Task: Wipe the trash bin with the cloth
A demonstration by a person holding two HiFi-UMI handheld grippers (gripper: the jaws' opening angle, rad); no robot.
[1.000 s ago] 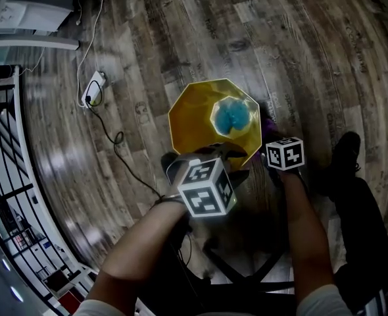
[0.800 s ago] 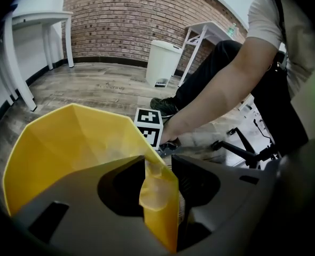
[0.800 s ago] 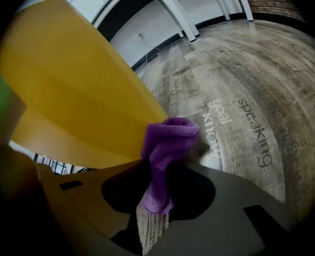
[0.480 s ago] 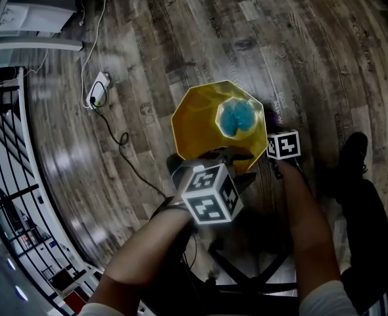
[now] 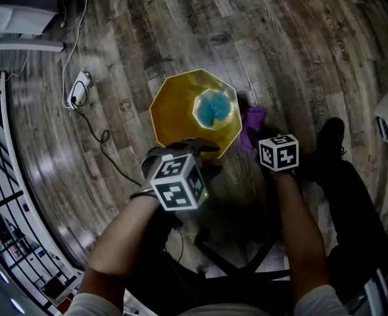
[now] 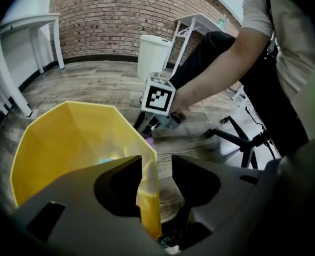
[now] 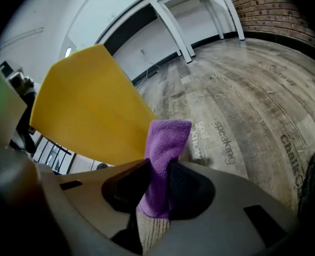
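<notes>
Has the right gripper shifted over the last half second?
Yes. Against the power strip, the right gripper, shut on the cloth, has shifted rightward in the head view; its cube also looks bigger, so it has likely risen.

My head camera looks steeply down from well above on the bin [image 5: 174, 110], floor [image 5: 299, 38], my left gripper [image 5: 184, 147] and right gripper [image 5: 258, 139]. The left gripper's camera sits close behind its jaws, facing across the bin's rim to the right gripper; the right's looks close along the bin's outer wall.
</notes>
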